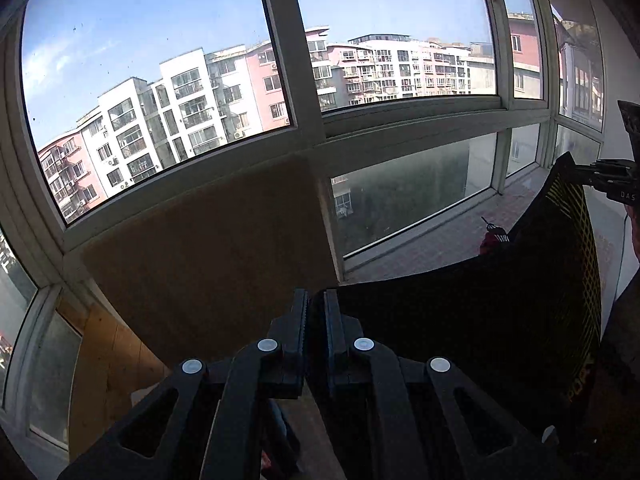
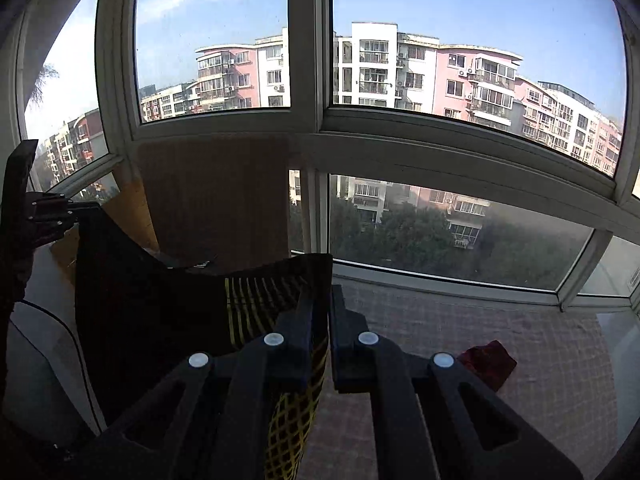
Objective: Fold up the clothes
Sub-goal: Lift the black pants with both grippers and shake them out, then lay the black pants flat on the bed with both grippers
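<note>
A black garment with a yellow lattice print (image 1: 500, 312) hangs in the air, stretched between my two grippers. My left gripper (image 1: 317, 300) is shut on one top corner of it. My right gripper (image 2: 323, 294) is shut on the other corner, where the yellow pattern (image 2: 260, 296) shows. The right gripper also shows at the far right of the left wrist view (image 1: 580, 168), and the left gripper at the far left of the right wrist view (image 2: 80, 210). The garment's lower part hangs out of sight.
Large windows (image 1: 160, 80) face apartment blocks. A brown board (image 1: 208, 248) leans against the window. A tiled floor (image 2: 500, 328) lies below with a dark red cloth (image 2: 488, 362) on it. A white surface (image 2: 40, 360) is at lower left.
</note>
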Motion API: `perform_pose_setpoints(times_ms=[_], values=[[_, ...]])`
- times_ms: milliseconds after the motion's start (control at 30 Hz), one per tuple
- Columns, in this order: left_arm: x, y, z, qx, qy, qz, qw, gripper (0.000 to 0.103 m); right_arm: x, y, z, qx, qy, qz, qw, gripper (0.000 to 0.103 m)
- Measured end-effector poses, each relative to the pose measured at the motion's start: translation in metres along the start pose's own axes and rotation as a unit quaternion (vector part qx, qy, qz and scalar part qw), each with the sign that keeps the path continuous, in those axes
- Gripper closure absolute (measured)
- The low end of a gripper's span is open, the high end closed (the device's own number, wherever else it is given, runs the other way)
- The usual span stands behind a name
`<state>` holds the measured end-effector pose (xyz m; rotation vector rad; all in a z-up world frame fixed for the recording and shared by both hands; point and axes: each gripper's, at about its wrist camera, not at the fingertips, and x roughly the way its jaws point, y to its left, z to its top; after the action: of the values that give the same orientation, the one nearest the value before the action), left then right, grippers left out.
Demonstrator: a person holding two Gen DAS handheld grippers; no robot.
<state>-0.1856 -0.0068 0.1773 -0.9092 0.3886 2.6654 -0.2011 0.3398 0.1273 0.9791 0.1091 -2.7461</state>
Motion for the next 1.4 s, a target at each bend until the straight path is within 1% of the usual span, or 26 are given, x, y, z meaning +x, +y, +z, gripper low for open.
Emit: perform_pose_setpoints(times_ms=[67,133,167,200,233,267,333,400,433,500,533,567,633,667,700,733,800,867,900,967,1033,1100,1167,1233,1300,1400], values=[[0.068,0.002,-0.01,-0.008,0.05,0.0,0.9987,0.096,0.071,-0.012,-0.011,0.0,0.045,-0.018,0.999,0.096],[0.142,-0.001,-0.026,-0.017,0.095,-0.002,0.9953,0.096,0.147,-0.027,-0.029,0.008,0.097,-0.02,0.995,0.096],[0.179,-0.001,-0.036,-0.023,0.12,-0.007,0.9925,0.095,0.186,-0.035,-0.038,0.013,0.123,-0.02,0.992,0.096],[0.215,0.0,-0.046,-0.029,0.145,-0.011,0.989,0.091,0.224,-0.042,-0.048,0.016,0.15,-0.02,0.988,0.096],[0.251,-0.002,-0.056,-0.038,0.167,-0.012,0.9851,0.089,0.257,-0.049,-0.063,0.021,0.177,-0.025,0.984,0.093],[0.288,-0.003,-0.067,-0.043,0.191,-0.01,0.9806,0.088,0.289,-0.056,-0.079,0.027,0.206,-0.03,0.978,0.092],[0.351,-0.005,-0.093,-0.057,0.241,-0.002,0.9687,0.088,0.316,-0.066,-0.1,0.037,0.235,-0.033,0.971,0.092],[0.383,-0.006,-0.118,-0.062,0.278,0.001,0.9586,0.088,0.336,-0.075,-0.12,0.046,0.26,-0.034,0.964,0.092],[0.385,-0.004,-0.13,-0.062,0.286,0.0,0.9563,0.088,0.337,-0.077,-0.125,0.046,0.262,-0.032,0.963,0.092],[0.378,0.001,-0.142,-0.057,0.286,-0.016,0.9563,0.086,0.33,-0.083,-0.131,0.041,0.254,-0.041,0.965,0.084],[0.376,0.002,-0.146,-0.056,0.285,-0.022,0.9565,0.084,0.327,-0.088,-0.133,0.042,0.25,-0.05,0.966,0.072],[0.376,0.004,-0.149,-0.06,0.286,-0.026,0.956,0.081,0.324,-0.093,-0.134,0.042,0.247,-0.058,0.966,0.065],[0.381,0.003,-0.155,-0.066,0.293,-0.032,0.9534,0.08,0.318,-0.111,-0.135,0.076,0.246,-0.069,0.964,0.065],[0.383,0.002,-0.157,-0.067,0.296,-0.031,0.9524,0.08,0.31,-0.112,-0.136,0.084,0.247,-0.054,0.964,0.065],[0.381,0.0,-0.156,-0.061,0.298,-0.024,0.9524,0.08,0.301,-0.109,-0.138,0.087,0.249,-0.03,0.964,0.065],[0.377,-0.004,-0.156,-0.057,0.295,-0.025,0.9534,0.08,0.29,-0.1,-0.141,0.078,0.25,-0.017,0.965,0.065],[0.356,-0.016,-0.154,-0.061,0.28,-0.048,0.9569,0.08,0.265,-0.075,-0.155,0.054,0.257,-0.003,0.965,0.065],[0.328,-0.031,-0.153,-0.056,0.263,-0.07,0.9606,0.08,0.234,-0.052,-0.179,0.06,0.271,0.018,0.961,0.065],[0.315,-0.042,-0.155,-0.047,0.256,-0.074,0.9626,0.08,0.217,-0.041,-0.194,0.067,0.278,0.031,0.958,0.065],[0.283,-0.061,-0.16,-0.029,0.243,-0.086,0.9657,0.08,0.18,-0.021,-0.227,0.069,0.292,0.034,0.953,0.064],[0.252,-0.075,-0.171,-0.018,0.238,-0.099,0.9661,0.08,0.151,-0.001,-0.261,0.079,0.302,0.033,0.95,0.064],[0.225,-0.085,-0.186,-0.007,0.237,-0.102,0.966,0.08,0.127,0.02,-0.292,0.094,0.311,0.035,0.945,0.064],[0.203,-0.09,-0.209,-0.002,0.245,-0.099,0.9643,0.08,0.112,0.041,-0.316,0.1,0.314,0.031,0.944,0.064],[0.191,-0.094,-0.235,-0.009,0.261,-0.105,0.9596,0.08,0.097,0.062,-0.34,0.105,0.318,0.026,0.942,0.064],[0.184,-0.098,-0.262,-0.017,0.28,-0.11,0.9535,0.08,0.092,0.079,-0.353,0.109,0.323,0.031,0.94,0.064],[0.18,-0.105,-0.295,-0.031,0.305,-0.121,0.9441,0.08,0.095,0.094,-0.362,0.088,0.333,0.026,0.939,0.064]])
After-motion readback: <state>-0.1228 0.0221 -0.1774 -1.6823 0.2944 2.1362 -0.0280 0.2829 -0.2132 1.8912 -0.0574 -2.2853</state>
